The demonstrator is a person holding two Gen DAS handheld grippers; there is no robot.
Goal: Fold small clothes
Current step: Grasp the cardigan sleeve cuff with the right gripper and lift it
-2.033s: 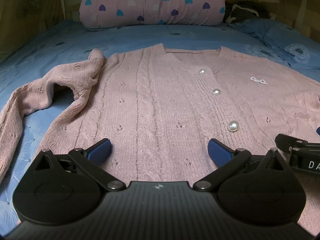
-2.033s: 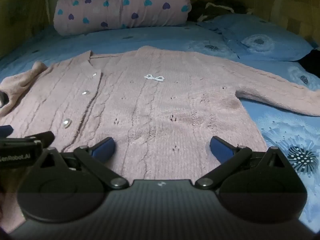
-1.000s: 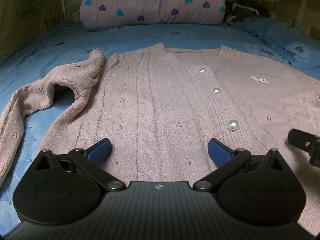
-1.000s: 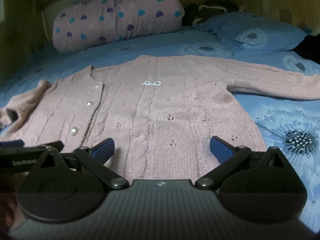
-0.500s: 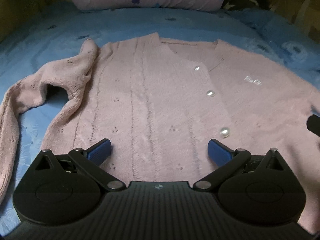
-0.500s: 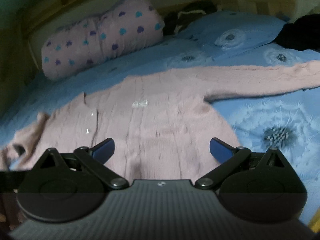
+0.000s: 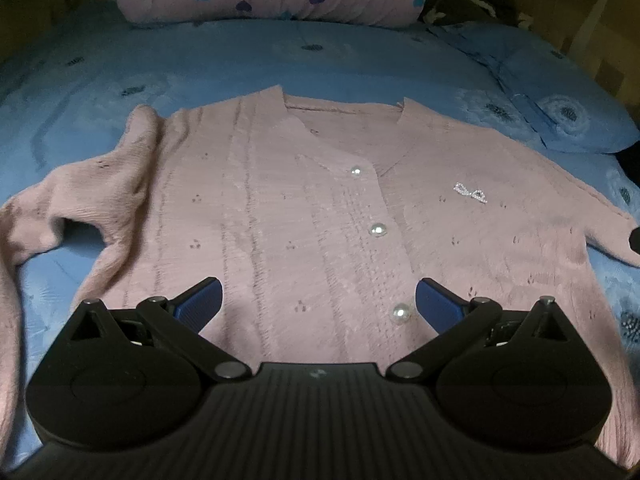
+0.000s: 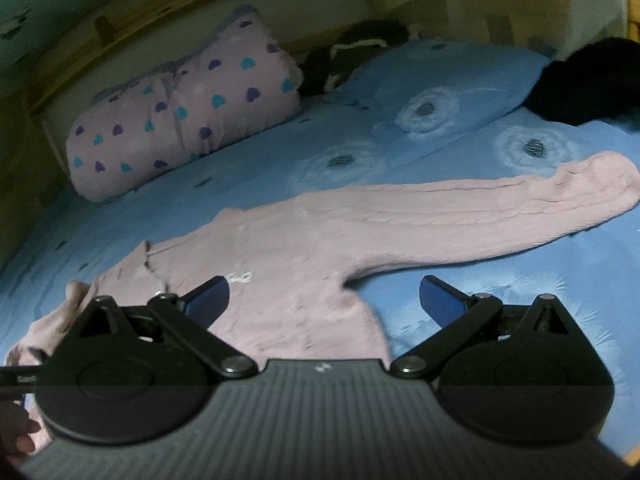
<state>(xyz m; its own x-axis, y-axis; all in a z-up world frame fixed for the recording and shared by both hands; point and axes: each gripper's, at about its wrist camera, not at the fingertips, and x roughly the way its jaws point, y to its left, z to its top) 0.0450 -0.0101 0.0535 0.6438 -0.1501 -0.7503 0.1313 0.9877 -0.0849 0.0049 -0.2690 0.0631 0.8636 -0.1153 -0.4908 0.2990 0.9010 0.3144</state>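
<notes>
A pink cardigan (image 7: 280, 208) lies flat, buttoned, on a blue bedsheet (image 7: 240, 60). The left gripper (image 7: 319, 304) hangs over its hem, jaws wide and empty. The right gripper (image 8: 324, 300) — also spread wide, holding nothing — hangs above the armpit of the outstretched sleeve (image 8: 500, 208).

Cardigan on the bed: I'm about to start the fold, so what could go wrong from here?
The left sleeve lies bunched and bent back, so folding it as it is may trap a lump. The pearl buttons sit close to the open left gripper and might snag. The right gripper is open, and a shallow pinch on the long outstretched sleeve could slip.
</notes>
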